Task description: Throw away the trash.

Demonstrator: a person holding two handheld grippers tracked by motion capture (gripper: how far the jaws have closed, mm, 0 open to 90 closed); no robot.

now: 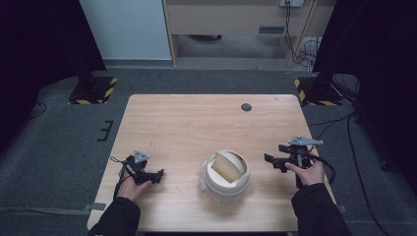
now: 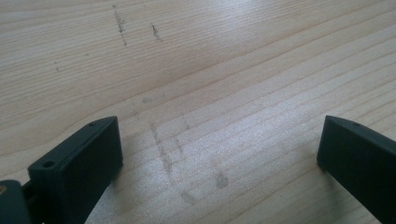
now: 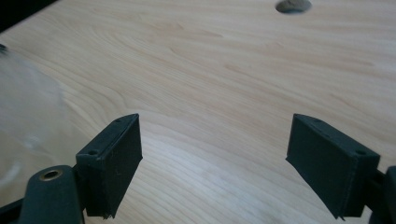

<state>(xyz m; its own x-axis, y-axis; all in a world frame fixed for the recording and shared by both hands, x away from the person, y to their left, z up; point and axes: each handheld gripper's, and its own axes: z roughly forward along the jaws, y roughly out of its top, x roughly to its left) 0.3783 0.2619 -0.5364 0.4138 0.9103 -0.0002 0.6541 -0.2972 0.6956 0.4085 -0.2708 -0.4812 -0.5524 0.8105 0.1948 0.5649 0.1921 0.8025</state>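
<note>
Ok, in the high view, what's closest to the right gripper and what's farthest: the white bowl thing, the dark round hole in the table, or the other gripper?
From the right gripper:
1. White round container, just to its left, at the table's middle front.
2. Dark round hole, farther back, near the table's far edge.
3. Left gripper, across the table on the left side.

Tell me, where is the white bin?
In the high view, the white bin sits on the table near its front edge, between the left gripper and right gripper.
</note>
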